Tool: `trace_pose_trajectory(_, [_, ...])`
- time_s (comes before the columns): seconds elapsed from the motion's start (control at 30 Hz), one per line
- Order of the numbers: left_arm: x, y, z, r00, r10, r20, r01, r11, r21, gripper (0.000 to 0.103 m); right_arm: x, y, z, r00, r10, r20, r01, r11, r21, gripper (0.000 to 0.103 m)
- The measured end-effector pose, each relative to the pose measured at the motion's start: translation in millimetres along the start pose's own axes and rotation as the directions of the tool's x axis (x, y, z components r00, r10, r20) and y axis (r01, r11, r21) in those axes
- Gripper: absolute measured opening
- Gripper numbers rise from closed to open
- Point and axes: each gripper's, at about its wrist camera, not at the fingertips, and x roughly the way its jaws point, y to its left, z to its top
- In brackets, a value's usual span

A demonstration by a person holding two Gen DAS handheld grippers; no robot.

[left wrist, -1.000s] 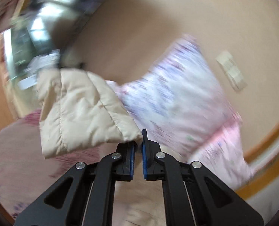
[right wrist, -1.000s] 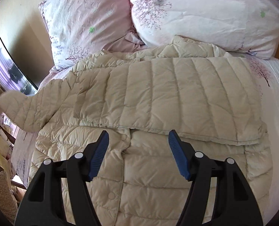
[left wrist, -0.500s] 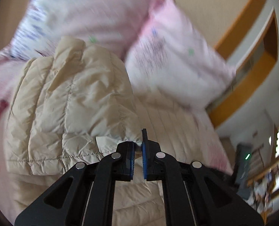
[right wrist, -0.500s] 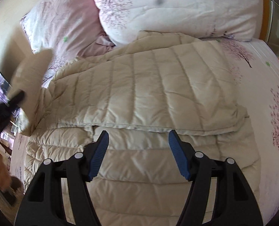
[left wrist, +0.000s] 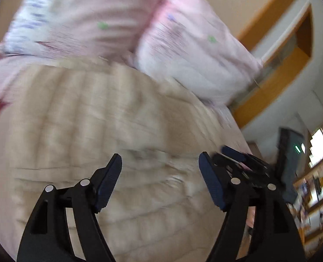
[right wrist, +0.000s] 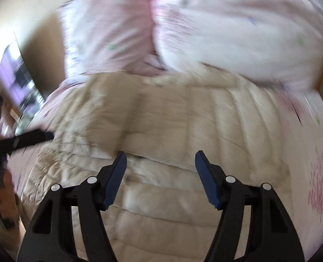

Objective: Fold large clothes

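A cream quilted puffer jacket [left wrist: 91, 118] lies spread on the bed, with both sleeves folded across its body; it also shows in the right wrist view [right wrist: 183, 126]. My left gripper [left wrist: 160, 170] is open and empty above the jacket's middle. My right gripper [right wrist: 160, 168] is open and empty above the folded sleeve's lower edge. The right gripper also shows at the right of the left wrist view [left wrist: 237, 157]. The left gripper's fingers [right wrist: 30, 138] show at the left of the right wrist view, at the jacket's left edge. Both views are motion blurred.
Two pink floral pillows [right wrist: 227, 28] lie behind the jacket at the head of the bed. The bedsheet [right wrist: 314, 163] has pink tree prints at the right. A television [right wrist: 17, 78] stands at the left; a wooden frame [left wrist: 277, 72] and shelves [left wrist: 314, 187] are at the right.
My left gripper has opened and let go of the jacket sleeve, which now lies folded across the jacket. Both cameras have swung; the right gripper stays open.
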Motion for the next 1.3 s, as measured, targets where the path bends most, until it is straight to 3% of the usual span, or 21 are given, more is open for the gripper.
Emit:
trace_pose_trajectory(0.1, [-10,44,3,0.998,0.063,0.017,-0.061,0.991,-0.122,0.073,8,43,6,1.000,0.011,0.024,-0.007,0.989,-0.145,0.066])
trace_pose_trajectory(0.2, [-3,73,3,0.994,0.105,-0.007,-0.104,0.974,-0.201,0.073,27,89,12,0.998,-0.032,0.050,0.045,0.953,-0.299,0.064])
trace_pose_trajectory(0.3, [7,93,0,0.993,0.113,-0.044,-0.121,0.961,-0.250,0.073,45,115,14,0.994,-0.091,0.059,0.107,0.922,-0.372,0.063])
trace_pose_trajectory(0.33, [8,97,-2,0.992,0.114,-0.049,-0.123,0.958,-0.259,0.073,55,119,15,0.991,-0.119,0.054,0.131,0.917,-0.378,0.057])
trace_pose_trajectory(0.37, [9,100,-4,0.992,0.114,-0.052,-0.124,0.956,-0.265,0.073,61,120,15,0.990,-0.136,0.046,0.143,0.917,-0.371,0.032])
trace_pose_trajectory(0.4, [10,102,-4,0.992,0.114,-0.055,-0.124,0.956,-0.266,0.073,66,116,16,0.989,-0.144,0.032,0.146,0.923,-0.355,0.016])
trace_pose_trajectory(0.43, [12,103,-4,0.991,0.119,-0.056,-0.129,0.955,-0.266,0.073,69,108,20,0.990,-0.139,0.007,0.135,0.943,-0.303,0.007])
trace_pose_trajectory(0.5, [9,102,-8,0.992,0.115,-0.056,-0.126,0.957,-0.262,0.073,57,79,27,0.998,-0.058,0.020,0.060,0.990,-0.126,0.006])
trace_pose_trajectory(0.57, [7,100,-10,0.992,0.113,-0.051,-0.122,0.961,-0.249,0.073,42,54,29,0.998,-0.029,0.055,0.029,1.000,0.000,0.005])
trace_pose_trajectory(0.63, [8,97,-9,0.993,0.104,-0.049,-0.113,0.965,-0.238,0.073,33,27,27,0.998,0.023,0.054,-0.030,0.992,0.124,0.006])
trace_pose_trajectory(0.73, [10,92,-10,0.992,0.113,-0.049,-0.121,0.970,-0.213,0.078,40,-3,17,0.995,0.099,-0.024,-0.091,0.966,0.243,0.017])
trace_pose_trajectory(0.83, [10,88,-12,0.991,0.125,-0.048,-0.132,0.973,-0.187,0.079,42,-24,11,0.993,0.111,-0.033,-0.094,0.940,0.327,0.038])
trace_pose_trajectory(1.0, [7,89,-13,0.992,0.118,-0.046,-0.125,0.974,-0.190,0.079,44,-48,6,0.994,0.104,-0.014,-0.087,0.893,0.442,0.039])
trace_pose_trajectory(1.03, [6,89,-13,0.992,0.117,-0.045,-0.124,0.974,-0.189,0.079,47,-54,5,0.995,0.095,-0.018,-0.076,0.880,0.470,0.037])
trace_pose_trajectory(1.07, [5,89,-14,0.992,0.119,-0.042,-0.124,0.974,-0.187,0.079,50,-60,2,0.995,0.096,-0.021,-0.074,0.869,0.489,0.017])
trace_pose_trajectory(1.1, [2,88,-15,0.992,0.121,-0.038,-0.125,0.975,-0.181,0.079,53,-65,1,0.994,0.105,-0.023,-0.080,0.862,0.500,0.008])
trace_pose_trajectory(1.17, [-5,86,-19,0.992,0.124,-0.032,-0.128,0.979,-0.160,0.079,52,-68,-6,0.992,0.122,-0.017,-0.097,0.855,0.509,0.007])
trace_pose_trajectory(1.3, [-29,79,-30,0.985,0.170,0.002,-0.169,0.980,-0.103,0.094,39,-66,-15,0.993,0.118,-0.011,-0.097,0.864,0.495,0.007])
